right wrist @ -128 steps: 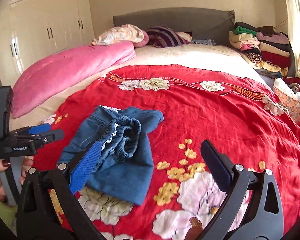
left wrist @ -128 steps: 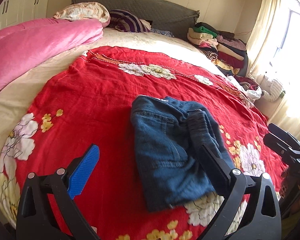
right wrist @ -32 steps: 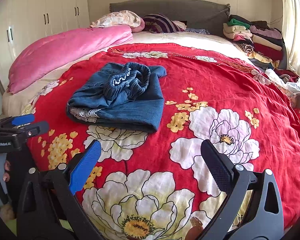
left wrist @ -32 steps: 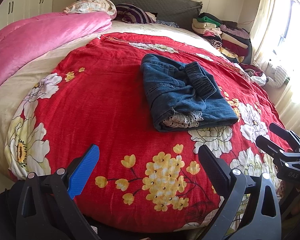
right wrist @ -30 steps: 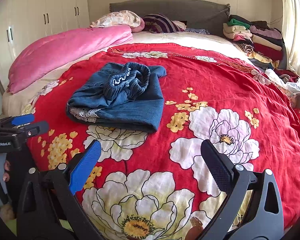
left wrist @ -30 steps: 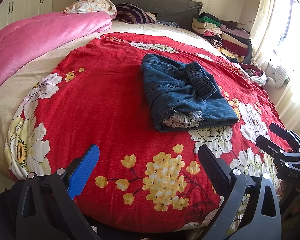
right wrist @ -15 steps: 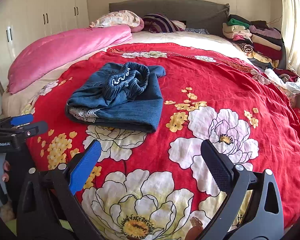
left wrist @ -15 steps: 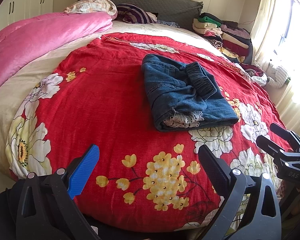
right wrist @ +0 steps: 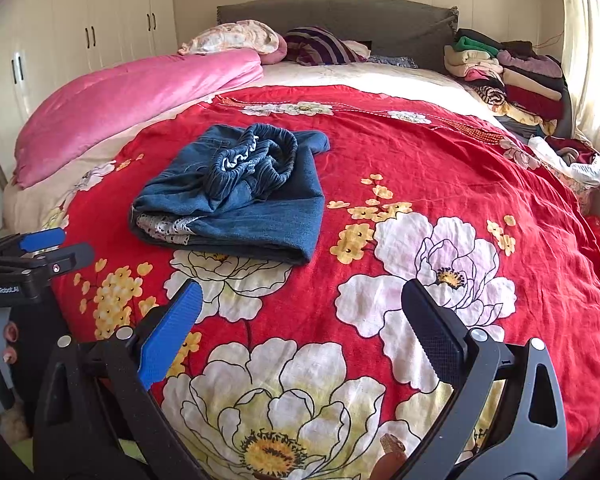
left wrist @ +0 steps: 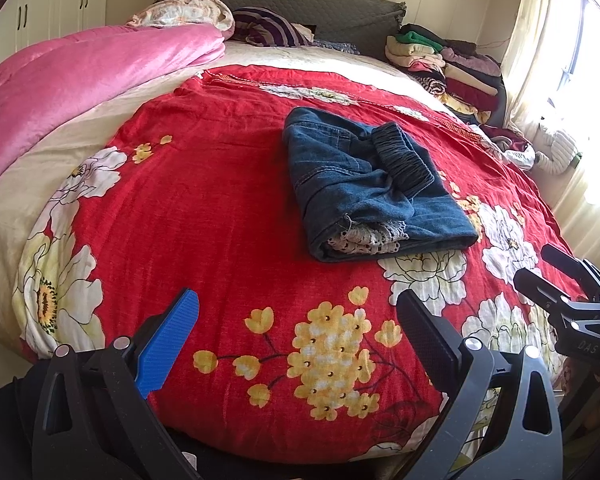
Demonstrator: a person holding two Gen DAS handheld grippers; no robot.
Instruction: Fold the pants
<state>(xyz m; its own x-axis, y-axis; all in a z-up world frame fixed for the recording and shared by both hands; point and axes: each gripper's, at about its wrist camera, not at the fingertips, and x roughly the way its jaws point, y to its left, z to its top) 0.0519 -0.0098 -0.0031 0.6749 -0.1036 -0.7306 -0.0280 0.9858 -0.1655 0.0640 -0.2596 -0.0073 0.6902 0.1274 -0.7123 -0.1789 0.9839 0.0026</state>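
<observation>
Nearest, the left gripper (left wrist: 296, 320) and right gripper (right wrist: 300, 312) are held with jaws spread wide, nothing between them. Ahead of both, well apart, the folded denim pants (left wrist: 364, 188) are seen on the red floral bedspread (left wrist: 204, 200). Soft, floppy, moderately heavy cloth is judged; the thick folded edge nearest the tools is best pinched.

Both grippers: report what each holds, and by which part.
Nothing. The left gripper and right gripper are open and empty; the folded jeans lie untouched.

The left tool (right wrist: 40, 258) reads "GenRobot.AI" on its black body, and the right tool (left wrist: 572, 304) reads "DAS".
</observation>
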